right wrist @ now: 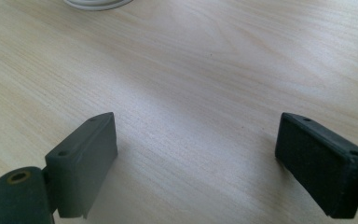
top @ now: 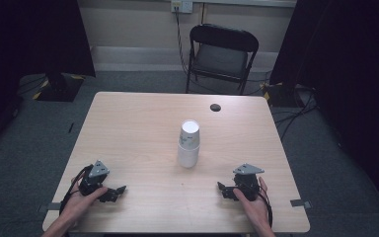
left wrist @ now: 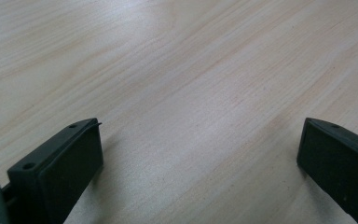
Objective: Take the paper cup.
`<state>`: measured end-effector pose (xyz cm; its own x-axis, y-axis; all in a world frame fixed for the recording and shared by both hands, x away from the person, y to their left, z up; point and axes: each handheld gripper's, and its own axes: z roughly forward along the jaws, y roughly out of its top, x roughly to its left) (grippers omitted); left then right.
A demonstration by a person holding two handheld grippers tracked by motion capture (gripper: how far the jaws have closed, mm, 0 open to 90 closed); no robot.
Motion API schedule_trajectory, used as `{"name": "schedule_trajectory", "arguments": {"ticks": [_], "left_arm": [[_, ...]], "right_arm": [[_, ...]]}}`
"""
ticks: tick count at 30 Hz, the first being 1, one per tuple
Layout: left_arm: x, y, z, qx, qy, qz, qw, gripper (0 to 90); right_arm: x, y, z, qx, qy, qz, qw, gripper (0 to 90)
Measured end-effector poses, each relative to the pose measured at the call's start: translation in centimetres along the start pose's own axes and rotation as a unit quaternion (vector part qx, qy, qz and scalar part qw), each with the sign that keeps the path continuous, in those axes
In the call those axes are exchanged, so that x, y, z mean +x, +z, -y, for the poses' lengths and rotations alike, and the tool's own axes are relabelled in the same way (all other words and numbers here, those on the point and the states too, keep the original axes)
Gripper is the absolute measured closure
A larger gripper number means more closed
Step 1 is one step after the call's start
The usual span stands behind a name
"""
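Stack of upturned white paper cups [top: 188, 143] being left standing mid-table [top: 138, 123], contents hidden, left claw [top: 114, 192] and right claw [top: 225, 190] being held wide open, nothing gripped, well apart from it.

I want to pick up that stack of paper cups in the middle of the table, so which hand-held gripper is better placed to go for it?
Probably the right hand-held gripper: its jaws stand open, and the cup stack lies a little nearer to it than to the left hand-held gripper.
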<state>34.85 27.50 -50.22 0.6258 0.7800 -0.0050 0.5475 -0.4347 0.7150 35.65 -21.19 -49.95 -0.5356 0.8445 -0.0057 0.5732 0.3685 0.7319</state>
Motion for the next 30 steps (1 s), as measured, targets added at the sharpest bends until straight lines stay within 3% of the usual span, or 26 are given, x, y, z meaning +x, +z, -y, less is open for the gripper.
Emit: {"name": "schedule_trajectory", "arguments": {"ticks": [5,13,18,21,22,24,25,30], "left_arm": [[0.0,0.1,-0.1,0.0,-0.002,-0.002,1.0,0.0],[0.0,0.1,-0.1,0.0,-0.002,-0.002,1.0,0.0],[0.0,0.1,-0.1,0.0,-0.002,-0.002,1.0,0.0],[0.0,0.1,-0.1,0.001,-0.001,-0.002,1.0,0.0],[0.0,0.1,-0.1,0.0,-0.002,-0.002,1.0,0.0],[0.0,0.1,-0.1,0.001,-0.001,-0.002,1.0,0.0],[0.0,0.1,-0.1,0.0,-0.002,-0.002,1.0,0.0],[0.0,0.1,-0.1,0.0,-0.002,-0.002,1.0,0.0]], "right_arm": [[0.0,0.0,0.0,-0.001,0.008,0.001,1.0,12.7],[0.9,-0.2,-0.8,-0.009,-0.009,-0.045,0.9989,14.7],[1.7,-1.2,-2.0,-0.046,-0.01,-0.071,0.9964,17.4],[2.0,-1.9,-2.9,-0.062,-0.015,-0.076,0.9951,19.8],[2.2,-2.6,-3.7,-0.085,-0.014,-0.07,0.9938,19.3],[2.4,-2.9,-4.0,-0.092,-0.016,-0.07,0.9932,19.7],[2.5,-3.1,-4.6,-0.104,-0.015,-0.079,0.9914,20.1],[3.0,-2.7,-6.1,-0.109,-0.029,-0.093,0.9893,20.6]]}}
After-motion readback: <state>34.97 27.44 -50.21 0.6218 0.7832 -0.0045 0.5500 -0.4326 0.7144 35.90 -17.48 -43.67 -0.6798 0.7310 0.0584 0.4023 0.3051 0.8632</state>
